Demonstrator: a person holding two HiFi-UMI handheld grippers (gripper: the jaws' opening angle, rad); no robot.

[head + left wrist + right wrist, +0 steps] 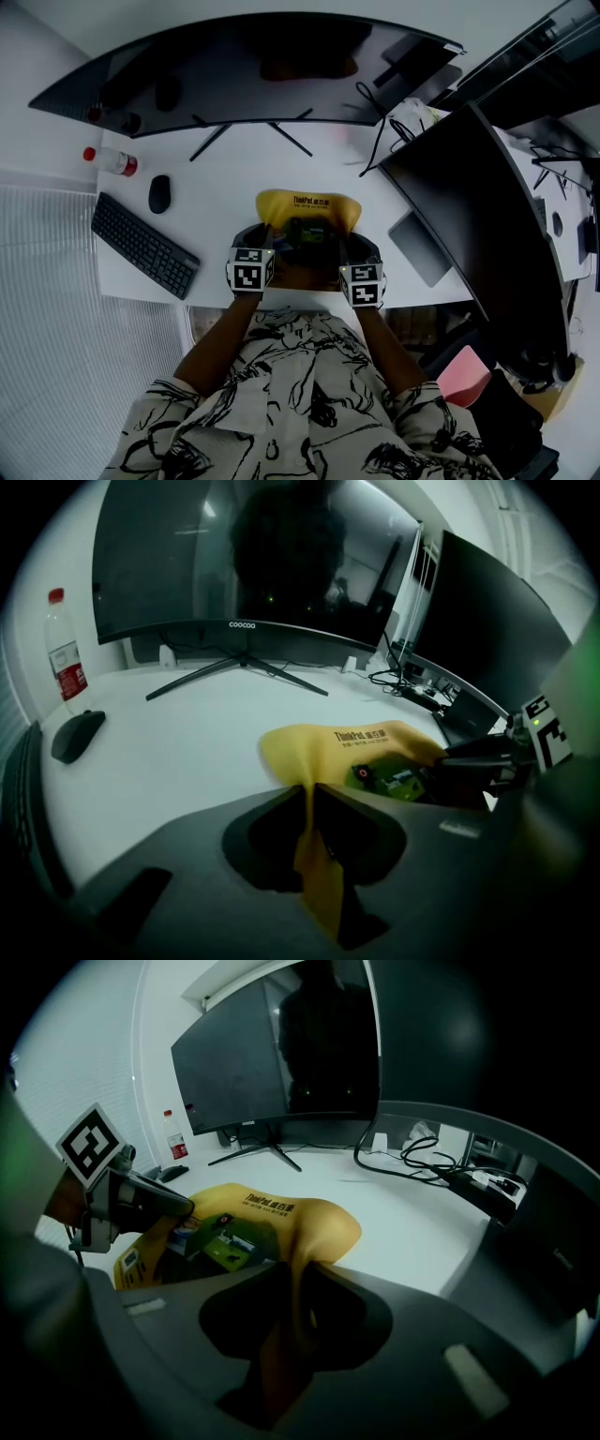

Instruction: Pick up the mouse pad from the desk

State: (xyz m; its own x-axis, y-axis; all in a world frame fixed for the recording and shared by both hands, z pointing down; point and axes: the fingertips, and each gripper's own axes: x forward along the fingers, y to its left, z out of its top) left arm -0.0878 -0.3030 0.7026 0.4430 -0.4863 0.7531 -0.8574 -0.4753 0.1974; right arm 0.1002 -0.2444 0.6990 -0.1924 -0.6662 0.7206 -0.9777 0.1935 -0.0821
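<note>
the yellow mouse pad [307, 208] was a thin, floppy sheet with dark print near its far edge, bowed into a soft arch over the near part of the smooth white desk [234, 169]. the left gripper [309, 797] was clamped on its left edge, the sheet pinched flat between matte dark jaws. the right gripper [300, 1274] pinched the right edge the same way. behind stood a curved glossy monitor [244, 66]. a rounded black mouse [160, 194] and a flat keyboard [142, 246] lay to the left.
</note>
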